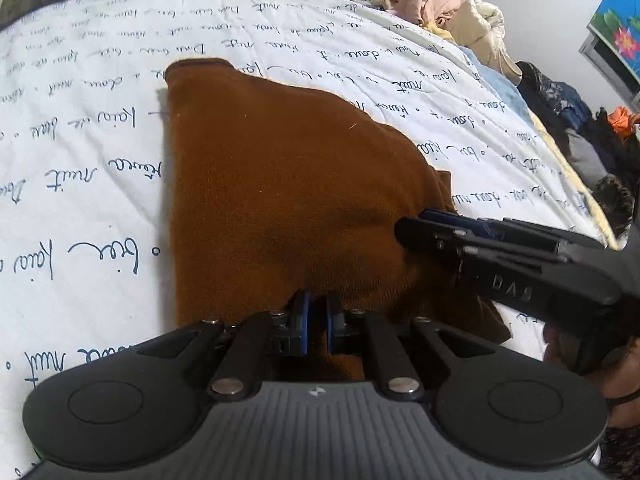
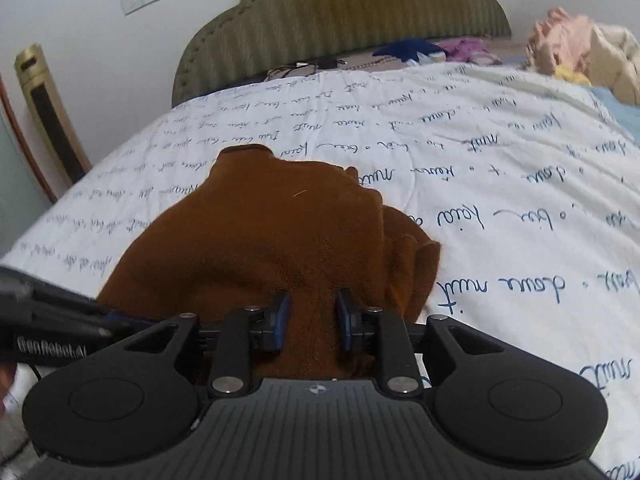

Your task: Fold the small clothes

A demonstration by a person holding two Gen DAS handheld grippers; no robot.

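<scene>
A small brown knitted garment lies partly folded on the white bedsheet with blue handwriting. My left gripper is at its near edge, jaws narrowly apart with brown cloth pinched between the blue pads. My right gripper comes in from the right and lies on the garment's right side. In the right wrist view the same garment fills the middle, and my right gripper has its blue pads wider apart with a fold of cloth between them. The left gripper shows at the left edge.
A heap of pink and cream clothes sits at the bed's far right, with dark clothes along the right edge. A green striped headboard stands behind the bed. Blue and purple garments lie near the headboard.
</scene>
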